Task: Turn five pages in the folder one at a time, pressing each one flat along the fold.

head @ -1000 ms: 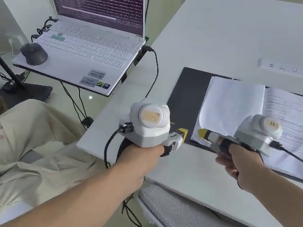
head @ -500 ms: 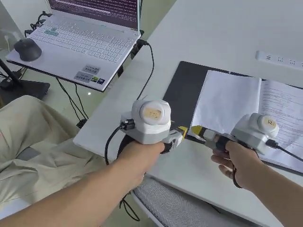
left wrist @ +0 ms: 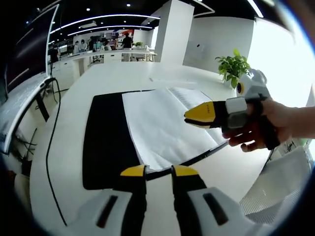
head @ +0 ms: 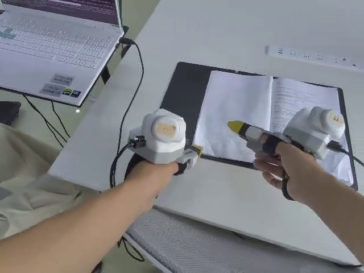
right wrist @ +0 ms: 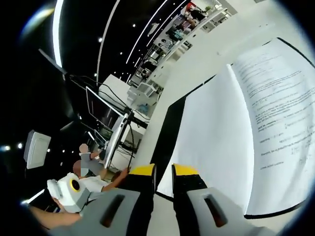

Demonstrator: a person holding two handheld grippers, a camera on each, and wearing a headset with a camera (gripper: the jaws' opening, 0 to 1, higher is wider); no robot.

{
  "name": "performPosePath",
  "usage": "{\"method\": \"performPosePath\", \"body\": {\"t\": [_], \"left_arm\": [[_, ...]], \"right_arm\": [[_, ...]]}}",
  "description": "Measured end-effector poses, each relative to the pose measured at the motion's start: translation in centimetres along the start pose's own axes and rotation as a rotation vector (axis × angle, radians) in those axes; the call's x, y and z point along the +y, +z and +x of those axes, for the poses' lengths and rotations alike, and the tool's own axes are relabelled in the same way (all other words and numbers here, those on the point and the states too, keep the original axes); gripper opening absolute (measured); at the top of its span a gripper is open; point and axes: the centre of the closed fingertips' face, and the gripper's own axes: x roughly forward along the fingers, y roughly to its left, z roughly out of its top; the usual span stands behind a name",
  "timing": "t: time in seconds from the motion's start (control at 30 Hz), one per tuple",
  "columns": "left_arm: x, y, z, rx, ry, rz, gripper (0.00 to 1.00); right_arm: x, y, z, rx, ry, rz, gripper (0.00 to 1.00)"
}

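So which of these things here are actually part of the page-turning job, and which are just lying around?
In the job: folder, blank page, printed page, left tool, right tool.
Lying about: laptop, power strip, potted plant.

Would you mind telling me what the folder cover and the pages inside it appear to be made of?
The folder cover looks like matte black plastic or coated card, which one is unclear: flat, dark, no glare. The pages look like thin matte white paper: printed text on the right sheet, a soft curve toward the fold.
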Motion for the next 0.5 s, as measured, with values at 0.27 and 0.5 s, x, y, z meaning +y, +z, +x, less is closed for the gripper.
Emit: {"method": "performPosePath", "body": {"t": [0.27, 0.5], "left_arm": [[-0.2, 0.2, 3.5, -0.004, 0.011, 0.024, 0.19], [-0.3, -0.1, 4.9, -0.004, 0.038, 0.038, 0.19]], "right_arm": [[-3.6, 2.4, -2.0, -0.021, -0.059, 0.007, 0.11], [-5.1, 3.8, -1.6, -0.015, -0.06, 0.015, 0.1]]}}
